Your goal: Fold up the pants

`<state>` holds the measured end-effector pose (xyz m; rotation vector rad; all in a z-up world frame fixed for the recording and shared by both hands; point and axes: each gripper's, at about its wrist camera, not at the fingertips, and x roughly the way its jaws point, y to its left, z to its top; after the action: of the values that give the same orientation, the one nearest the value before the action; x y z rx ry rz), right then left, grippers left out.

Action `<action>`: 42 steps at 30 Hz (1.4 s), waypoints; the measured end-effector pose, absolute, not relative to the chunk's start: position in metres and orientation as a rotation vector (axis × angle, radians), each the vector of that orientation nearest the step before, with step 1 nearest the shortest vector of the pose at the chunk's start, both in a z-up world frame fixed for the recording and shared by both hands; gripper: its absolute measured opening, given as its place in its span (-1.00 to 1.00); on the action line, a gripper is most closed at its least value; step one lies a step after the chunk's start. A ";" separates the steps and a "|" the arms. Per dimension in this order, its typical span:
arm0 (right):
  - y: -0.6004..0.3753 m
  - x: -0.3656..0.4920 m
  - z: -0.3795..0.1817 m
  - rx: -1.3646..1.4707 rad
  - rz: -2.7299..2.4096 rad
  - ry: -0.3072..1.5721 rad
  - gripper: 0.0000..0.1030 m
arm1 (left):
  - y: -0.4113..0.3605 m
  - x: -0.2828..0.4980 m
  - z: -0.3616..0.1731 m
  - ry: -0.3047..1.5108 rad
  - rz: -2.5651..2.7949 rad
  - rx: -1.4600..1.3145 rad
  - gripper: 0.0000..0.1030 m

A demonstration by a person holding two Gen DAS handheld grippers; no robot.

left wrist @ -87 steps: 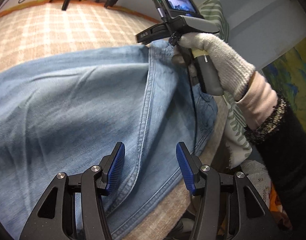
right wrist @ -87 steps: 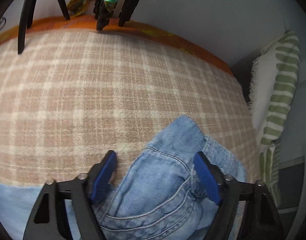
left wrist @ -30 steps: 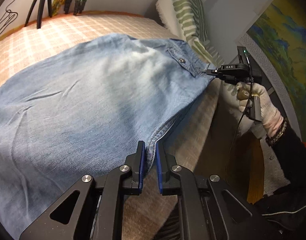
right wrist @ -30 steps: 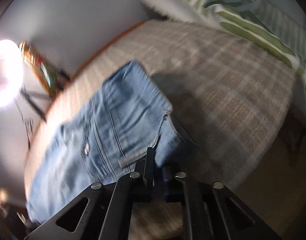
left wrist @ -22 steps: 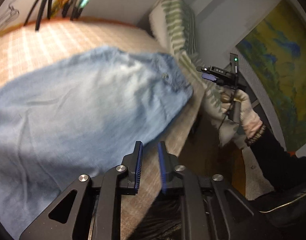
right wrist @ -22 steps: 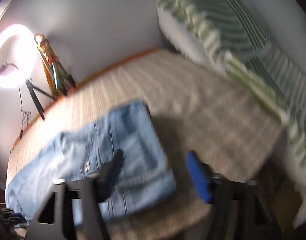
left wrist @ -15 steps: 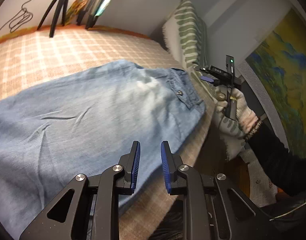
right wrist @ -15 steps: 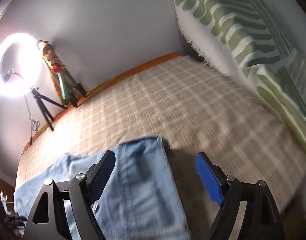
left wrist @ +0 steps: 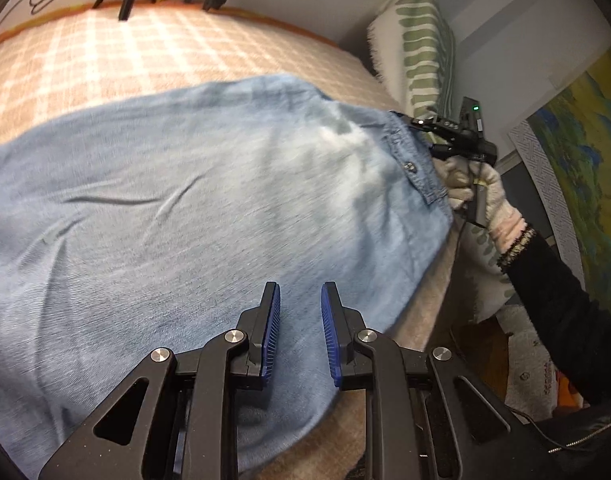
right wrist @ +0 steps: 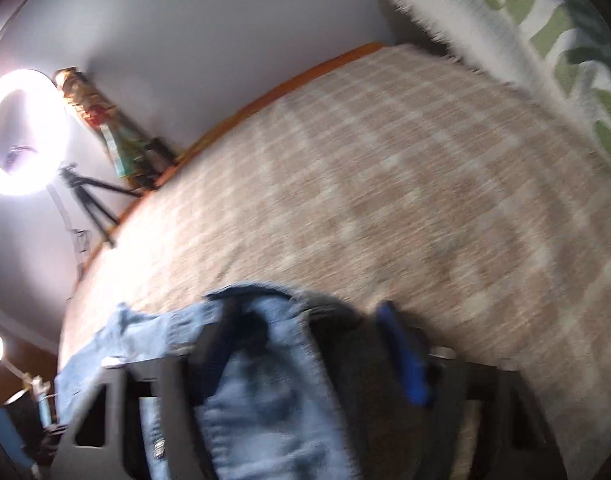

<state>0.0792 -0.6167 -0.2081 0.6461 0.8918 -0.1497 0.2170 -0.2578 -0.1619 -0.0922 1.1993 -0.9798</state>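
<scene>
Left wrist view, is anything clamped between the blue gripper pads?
No, the left gripper pads stand apart, empty, above the light blue denim pants.

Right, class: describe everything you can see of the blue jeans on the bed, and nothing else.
The jeans are light blue denim, faded in patches, lying mostly flat with shallow creases on the checked bedspread. The waistband end with a metal button lies at the bed's edge by the striped pillow. The right gripper is at that waistband, cloth between its blurred jaws. The left gripper hovers over the near edge, jaws slightly apart, gripping nothing.
</scene>
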 end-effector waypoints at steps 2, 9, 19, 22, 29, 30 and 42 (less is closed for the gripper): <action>-0.612 0.076 -0.204 0.640 -0.141 0.894 -0.41 | -0.259 0.217 -0.166 1.206 -0.972 -0.083 -0.63; -0.550 0.052 -0.115 0.333 -0.163 0.768 -0.67 | -0.260 0.216 -0.167 1.195 -0.964 -0.091 -0.63; -0.563 0.083 -0.167 0.228 -0.378 0.958 -0.58 | -0.258 0.207 -0.167 1.201 -0.972 -0.060 -0.63; -0.559 0.092 -0.175 0.162 -0.461 1.009 -0.23 | -0.248 0.202 -0.163 1.231 -0.976 -0.077 -0.63; -0.528 0.067 -0.116 0.084 -0.487 0.868 0.17 | -0.182 0.202 -0.088 1.034 -0.897 -0.169 -0.63; -0.520 0.064 -0.108 0.078 -0.475 0.851 0.17 | -0.167 0.202 -0.073 0.998 -0.877 -0.173 -0.63; -0.365 0.048 -0.058 0.083 -0.058 0.740 0.18 | 0.036 0.179 0.017 0.780 -0.521 -0.270 -0.14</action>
<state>0.0479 -0.3645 -0.0581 0.0826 0.7396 -0.0584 0.1791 0.0364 0.0173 -0.2701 0.7800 -0.5207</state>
